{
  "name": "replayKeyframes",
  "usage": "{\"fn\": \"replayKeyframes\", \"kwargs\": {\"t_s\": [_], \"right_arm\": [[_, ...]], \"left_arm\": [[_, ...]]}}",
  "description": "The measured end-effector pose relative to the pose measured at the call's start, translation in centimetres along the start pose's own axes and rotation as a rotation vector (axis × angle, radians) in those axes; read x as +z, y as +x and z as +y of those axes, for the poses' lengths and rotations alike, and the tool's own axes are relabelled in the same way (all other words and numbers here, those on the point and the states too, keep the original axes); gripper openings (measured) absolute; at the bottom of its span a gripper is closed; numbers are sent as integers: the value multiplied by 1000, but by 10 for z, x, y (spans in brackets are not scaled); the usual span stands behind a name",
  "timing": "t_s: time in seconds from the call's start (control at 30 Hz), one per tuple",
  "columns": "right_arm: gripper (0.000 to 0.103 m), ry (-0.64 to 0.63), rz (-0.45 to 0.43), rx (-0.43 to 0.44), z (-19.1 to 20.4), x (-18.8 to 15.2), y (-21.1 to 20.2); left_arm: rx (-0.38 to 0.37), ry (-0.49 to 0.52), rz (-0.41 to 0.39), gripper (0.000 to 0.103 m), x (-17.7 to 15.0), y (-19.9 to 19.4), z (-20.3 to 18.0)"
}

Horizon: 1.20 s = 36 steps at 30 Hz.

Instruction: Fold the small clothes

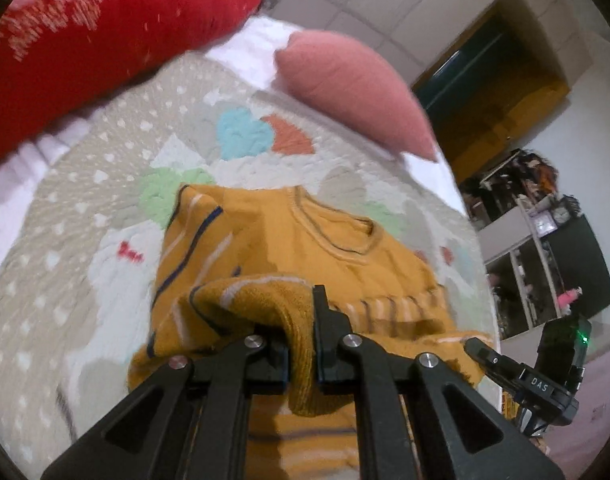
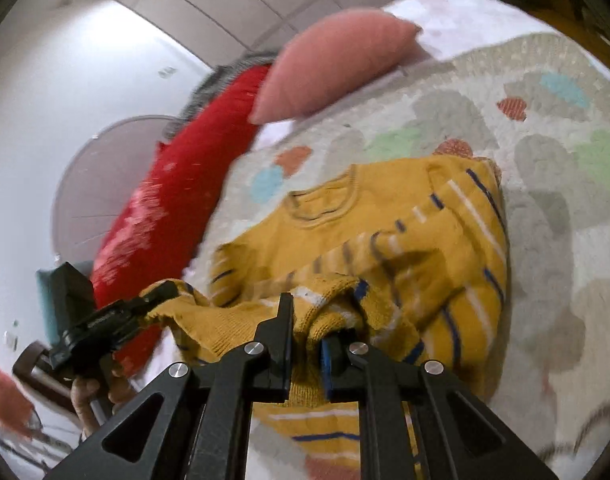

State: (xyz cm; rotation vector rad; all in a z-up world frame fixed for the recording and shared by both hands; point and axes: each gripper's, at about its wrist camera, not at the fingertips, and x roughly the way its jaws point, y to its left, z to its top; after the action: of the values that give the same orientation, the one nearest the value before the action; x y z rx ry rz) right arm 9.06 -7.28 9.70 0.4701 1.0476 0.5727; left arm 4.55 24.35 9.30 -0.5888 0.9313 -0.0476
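1. Two grippers, both clamped on knit: my left gripper (image 1: 301, 344) has a bunched fold of the yellow sweater (image 1: 305, 248) pinched between its jaws, and my right gripper (image 2: 307, 336) holds another bunch of the same hem, the two near each other.
2. The sweater lies on the quilt (image 1: 85, 208) of the bed, neckline toward the head edge where the pink pillow (image 1: 357, 92) and red pillow (image 1: 97, 40) sit; its lower part is lifted off the quilt.
3. Risk, as I judge it: each grip looks like a thick wad, not a clean edge, so the knit could slip out on one side and the fold would land skewed.
4. If my two hands travel unevenly, the hem may twist, or the body may drag and wrinkle the quilt beneath.
5. Hard to tell: which layers each gripper holds. The sleeves are partly folded under, the hem directly below the grippers is hidden, and both views are motion-blurred.
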Motion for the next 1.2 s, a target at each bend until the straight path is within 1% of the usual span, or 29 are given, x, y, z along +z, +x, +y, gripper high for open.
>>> {"fn": "replayKeyframes", "kwargs": {"t_s": [0.03, 0.1, 0.13, 0.17, 0.23, 0.27, 0.3, 0.37, 0.47, 0.53, 0.57, 0.6, 0.67, 0.7, 0.73, 0.77, 0.8, 0.83, 0.9, 0.97, 1.07, 1.13, 1.2], "right_arm": [[15, 10, 6, -12, -7, 7, 10], [17, 45, 12, -16, -20, 22, 27], [26, 66, 14, -12, -28, 27, 33], [38, 101, 15, 2, -36, 33, 41], [50, 166, 9, 38, -51, 45, 53], [53, 174, 3, 38, -53, 50, 56], [56, 170, -7, 26, -53, 56, 59], [67, 153, -29, -8, -53, 67, 64], [72, 141, -43, -51, -54, 82, 70], [72, 139, -61, -68, -55, 91, 66], [72, 134, -70, -68, -55, 93, 62], [72, 125, -80, -72, -53, 94, 58], [75, 97, -101, -92, -49, 92, 44], [76, 81, -106, -105, -48, 88, 36], [76, 60, -106, -120, -46, 83, 28], [77, 42, -102, -130, -44, 79, 22], [77, 17, -94, -144, -42, 72, 16], [77, -9, -85, -156, -39, 66, 11], [79, -52, -69, -172, -35, 53, 4], [80, -92, -42, -196, -33, 39, 4], [80, -123, 17, -237, -34, 17, 13], [78, -136, 34, -264, -37, 2, 12], [77, -137, 30, -259, -43, -11, 4]], "left_arm": [[-2, -17, 14, 9, 5, 10, 5], [-12, -55, 40, 13, 14, 29, 16], [-28, -74, 50, 14, 18, 36, 22], [-49, -93, 56, 17, 22, 42, 27], [-74, -106, 46, 20, 29, 48, 30], [-88, -106, 42, 22, 34, 51, 32], [-103, -107, 40, 23, 38, 54, 33], [-119, -111, 42, 24, 44, 61, 34], [-129, -120, 54, 25, 53, 70, 33], [-169, -144, 51, 27, 59, 69, 35], [-192, -160, 44, 31, 62, 67, 37], [-219, -181, 30, 38, 66, 63, 38], [-244, -202, 1, 46, 72, 52, 38], [-241, -204, -14, 53, 75, 47, 37], [-225, -203, -40, 58, 77, 40, 36], [-201, -197, -73, 67, 78, 31, 35], [-172, -189, -111, 73, 79, 21, 34], [-161, -183, -124, 74, 79, 14, 34], [-137, -157, -115, 74, 75, 3, 32], [-95, -102, -105, 74, 63, -7, 29], [10, 18, -66, 74, 31, -18, 27], [48, 62, -40, 74, 11, -22, 31], [69, 100, -13, 74, -13, -25, 40]]}}
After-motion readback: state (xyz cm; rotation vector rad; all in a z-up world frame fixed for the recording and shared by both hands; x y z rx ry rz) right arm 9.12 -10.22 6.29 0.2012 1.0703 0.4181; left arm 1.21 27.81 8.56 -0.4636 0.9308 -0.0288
